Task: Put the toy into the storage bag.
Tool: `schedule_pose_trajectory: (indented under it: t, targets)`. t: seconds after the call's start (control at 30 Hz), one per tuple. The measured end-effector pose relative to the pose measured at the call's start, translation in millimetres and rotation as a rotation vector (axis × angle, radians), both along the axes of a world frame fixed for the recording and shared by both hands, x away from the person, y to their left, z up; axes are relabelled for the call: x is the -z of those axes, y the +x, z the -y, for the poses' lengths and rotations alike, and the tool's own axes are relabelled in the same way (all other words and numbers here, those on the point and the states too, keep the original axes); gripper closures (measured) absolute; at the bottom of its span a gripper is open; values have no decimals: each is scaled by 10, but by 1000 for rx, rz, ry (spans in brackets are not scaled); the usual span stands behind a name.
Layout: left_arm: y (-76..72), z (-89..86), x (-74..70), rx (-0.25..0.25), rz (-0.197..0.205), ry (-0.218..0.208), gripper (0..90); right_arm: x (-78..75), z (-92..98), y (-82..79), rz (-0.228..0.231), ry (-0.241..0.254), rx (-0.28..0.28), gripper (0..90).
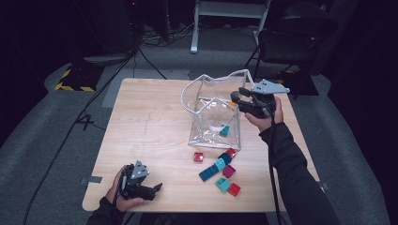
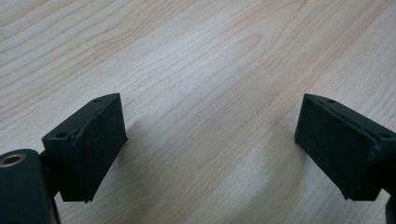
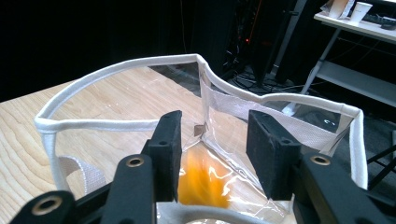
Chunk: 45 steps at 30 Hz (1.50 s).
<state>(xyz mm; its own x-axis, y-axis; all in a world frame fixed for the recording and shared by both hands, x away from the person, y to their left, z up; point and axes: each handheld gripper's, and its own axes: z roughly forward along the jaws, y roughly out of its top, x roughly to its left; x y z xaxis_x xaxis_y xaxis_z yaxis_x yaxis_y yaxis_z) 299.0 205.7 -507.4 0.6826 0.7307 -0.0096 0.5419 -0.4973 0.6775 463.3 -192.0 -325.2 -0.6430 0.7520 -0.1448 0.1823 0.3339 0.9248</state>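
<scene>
At lower left of the bench, left tongs resting on the wood in a hand, jaws wide with nothing between them, seemingly parked to stay out of the way. Further right, near the front edge, loose toy bricks in red, teal, blue and magenta, scattered just below the clear bag, likely waiting their turn to go in. Inside the bag, a teal brick lying on the bottom. At the bag's right rim, right tongs poised over the white-trimmed opening, jaws narrowly parted and not pressing on anything. Just below them, an orange brick seen blurred through the plastic, apparently released into the bag and lying between and beneath the jaws, apart from both pads
</scene>
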Motion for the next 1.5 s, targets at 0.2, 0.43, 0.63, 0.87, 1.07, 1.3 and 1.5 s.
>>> schedule_pose_trajectory:
  t: [0.2,0.43,0.63,0.87,1.07,1.3,1.5]
  targets:
    - [-1,-1,0,-1,-1,-1,92,4,0,-19,0,4,-8,538]
    - [-1,-1,0,-1,0,0,92,-17,39,-93,9,8,-23,525]
    - [-1,-1,0,-1,-1,0,92,-68,132,-185,28,10,-26,524]
    - [-1,-1,0,-1,-1,0,91,-95,248,-288,41,14,-30,512]
    - [-1,-1,0,0,0,0,92,-63,341,-381,41,17,-38,512]
    - [-2,-2,0,-2,-1,0,92,10,445,-509,42,14,-53,510]
    - [-2,-2,0,-2,-1,0,92,128,504,-626,25,7,-76,502]
